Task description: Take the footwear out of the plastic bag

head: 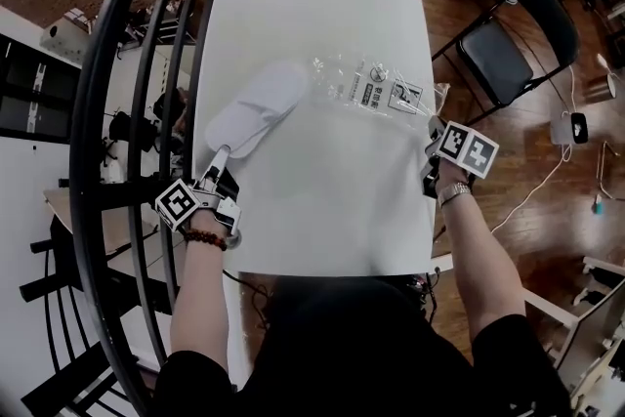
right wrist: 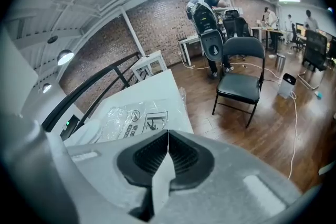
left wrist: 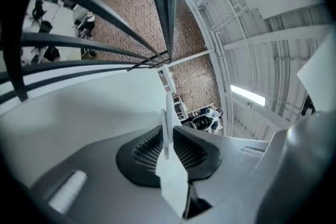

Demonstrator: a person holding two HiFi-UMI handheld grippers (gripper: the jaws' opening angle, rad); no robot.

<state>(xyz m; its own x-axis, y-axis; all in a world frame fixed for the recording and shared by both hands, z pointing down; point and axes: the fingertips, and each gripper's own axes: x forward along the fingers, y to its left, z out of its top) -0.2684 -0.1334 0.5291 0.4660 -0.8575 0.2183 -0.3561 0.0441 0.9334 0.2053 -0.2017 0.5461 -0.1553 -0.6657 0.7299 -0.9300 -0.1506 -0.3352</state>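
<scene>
1. Plastic bag: upper centre of frame; right tool clenched at its right end, probably to anchor it.
2. Slipper: upper left, toe beside the bag; left tool grasping the heel edge, apparently to draw it free.

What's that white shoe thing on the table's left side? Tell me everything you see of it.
It is a white slipper, soft and cloth-like by its look, lying flat on the white table. Its far end reaches the clear plastic bag; most of it is outside. The left gripper is shut on its near edge.
</scene>
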